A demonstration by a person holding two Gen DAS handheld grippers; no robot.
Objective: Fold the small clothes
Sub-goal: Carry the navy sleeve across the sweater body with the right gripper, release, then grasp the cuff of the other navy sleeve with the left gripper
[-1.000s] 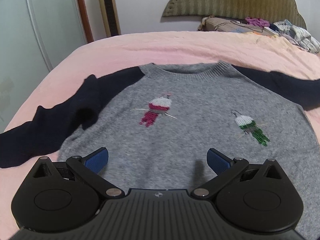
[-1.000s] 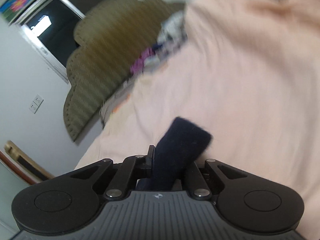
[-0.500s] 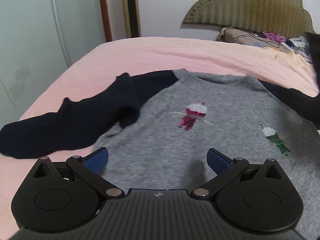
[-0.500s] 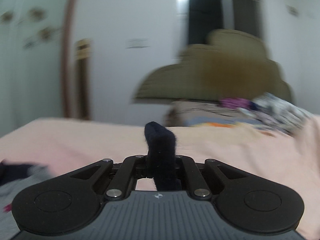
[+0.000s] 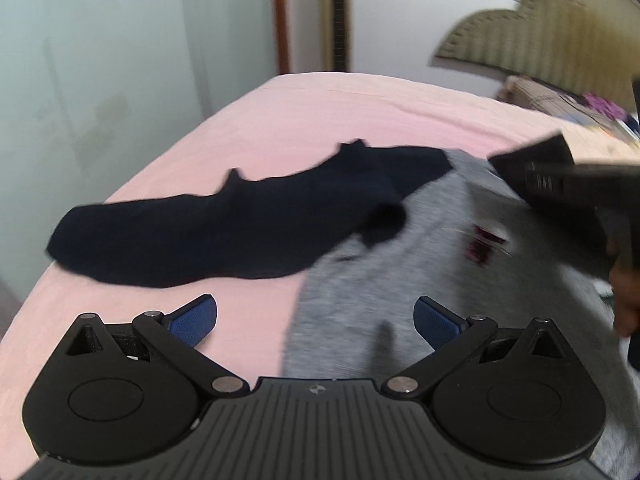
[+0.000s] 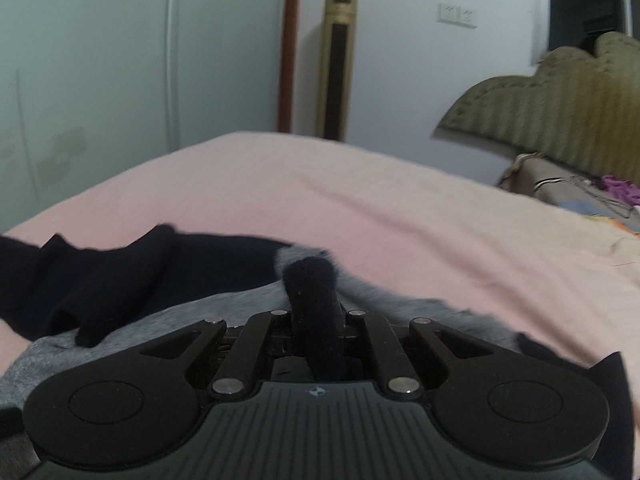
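The right gripper (image 6: 316,320), clamped on a navy sleeve (image 6: 314,292), is folding it across the grey sweater (image 5: 400,280) (left gripper (image 5: 316,316) gapes wide, empty); next, lay it flat.

grey knit sweater with navy sleeves (image 5: 384,280) on pink-sheeted bed (image 5: 320,120) | one navy sleeve (image 5: 224,236) spread left of body | padded olive headboard (image 6: 560,120) behind, right | gold tower fan (image 6: 338,64) behind bed
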